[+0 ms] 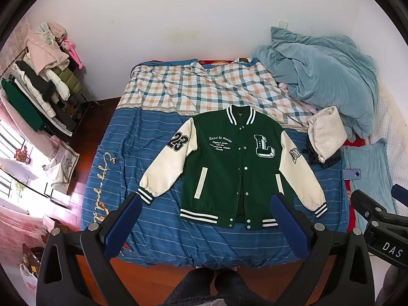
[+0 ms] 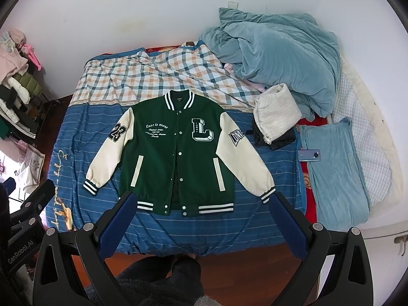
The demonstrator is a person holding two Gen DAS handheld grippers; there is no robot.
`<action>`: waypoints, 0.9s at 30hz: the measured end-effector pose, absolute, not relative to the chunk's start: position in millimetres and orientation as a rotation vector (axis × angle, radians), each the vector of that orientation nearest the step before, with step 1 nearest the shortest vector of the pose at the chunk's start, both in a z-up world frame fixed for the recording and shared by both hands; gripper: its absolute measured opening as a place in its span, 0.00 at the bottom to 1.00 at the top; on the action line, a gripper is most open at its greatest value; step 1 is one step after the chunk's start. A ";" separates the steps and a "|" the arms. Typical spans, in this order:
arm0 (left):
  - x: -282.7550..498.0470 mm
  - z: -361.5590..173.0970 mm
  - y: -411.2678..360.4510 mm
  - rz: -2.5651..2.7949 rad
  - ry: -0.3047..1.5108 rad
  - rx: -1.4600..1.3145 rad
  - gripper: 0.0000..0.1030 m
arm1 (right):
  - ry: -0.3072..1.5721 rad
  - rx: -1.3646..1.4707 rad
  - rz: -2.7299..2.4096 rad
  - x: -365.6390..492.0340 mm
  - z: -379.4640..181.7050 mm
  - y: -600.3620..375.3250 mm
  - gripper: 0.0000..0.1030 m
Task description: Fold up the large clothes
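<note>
- The left wrist view shows a clothes rack (image 1: pixel 38 94) full of coats at the far left, and a bright window (image 1: pixel 15 168) with a small red flower pot; in the right wrist view only the edge of this rack is seen
- The right wrist view shows more of the right side: a white quilted mattress cover (image 2: pixel 362 137) and the whole light blue pillow (image 2: pixel 334 168) with a phone (image 2: pixel 309 155) lying on its near corner
- In the left wrist view the other tool enters at the right edge; in the right wrist view it enters at the left edge
- The left hand-held gripper (image 1: pixel 205 223) has its blue pads (image 1: pixel 122 227) spread wide apart and holds nothing
- The right hand-held gripper (image 2: pixel 201 220) is spread wide in the same way, also holding nothing
- The green varsity jacket (image 1: pixel 229 168) with cream sleeves lies flat on the bed (image 1: pixel 153 229), front up, snapped closed, collar toward the wall, sleeves angled outward, hem near the foot edge
- The bed has a blue striped cover, and a checked part (image 1: pixel 193 86) near the wall
- A crumpled light blue blanket (image 1: pixel 323 76) is piled at the far right corner, and a folded cream cloth (image 1: pixel 326 132) rests on a dark item just beside the jacket's sleeve
- The floor (image 1: pixel 84 168) is dark red wood, the wall plain white, and the person's legs in dark trousers stand at the foot of the bed
</note>
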State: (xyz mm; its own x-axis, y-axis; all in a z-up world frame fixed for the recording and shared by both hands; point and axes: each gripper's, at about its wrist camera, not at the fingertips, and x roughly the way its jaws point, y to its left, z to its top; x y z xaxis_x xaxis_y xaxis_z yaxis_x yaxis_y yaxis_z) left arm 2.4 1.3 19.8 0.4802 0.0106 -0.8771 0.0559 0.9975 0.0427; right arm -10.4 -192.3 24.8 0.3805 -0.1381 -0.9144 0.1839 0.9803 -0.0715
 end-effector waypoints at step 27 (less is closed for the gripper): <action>2.5 20.7 4.9 -0.027 1.064 0.065 1.00 | 1.158 0.040 -0.210 -11.3 28.7 -189.7 1.00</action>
